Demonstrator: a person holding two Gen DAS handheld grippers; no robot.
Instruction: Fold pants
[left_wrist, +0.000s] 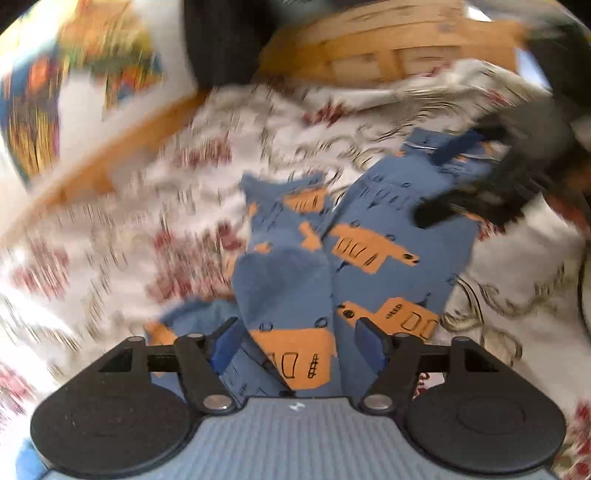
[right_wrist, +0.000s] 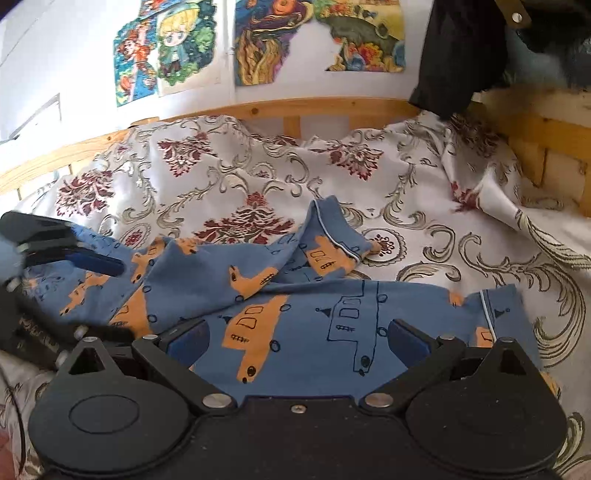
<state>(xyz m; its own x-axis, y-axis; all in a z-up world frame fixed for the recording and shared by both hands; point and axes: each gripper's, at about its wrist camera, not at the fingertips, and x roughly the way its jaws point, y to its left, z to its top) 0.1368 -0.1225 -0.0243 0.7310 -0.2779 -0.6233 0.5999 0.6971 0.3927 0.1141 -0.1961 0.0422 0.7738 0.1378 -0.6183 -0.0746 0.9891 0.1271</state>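
Bed, floral bedspread (right_wrist: 229, 173): blue patterned pants (right_wrist: 303, 332) spread lower centre for folding; left claw (left_wrist: 295, 343) and right claw (right_wrist: 299, 338) released, hovering above cloth.

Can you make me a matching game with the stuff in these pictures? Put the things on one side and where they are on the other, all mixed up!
Things:
1. pants
2. bedspread
3. cartoon posters
4. black garment

Places or looks:
A. stuck on the white wall
B. hanging over the bed's far right corner
C. white with dark red flowers, covering the bed
D. blue with orange vehicles, lying on the bed

Pairs: 1-D, 2-C, 3-A, 4-B
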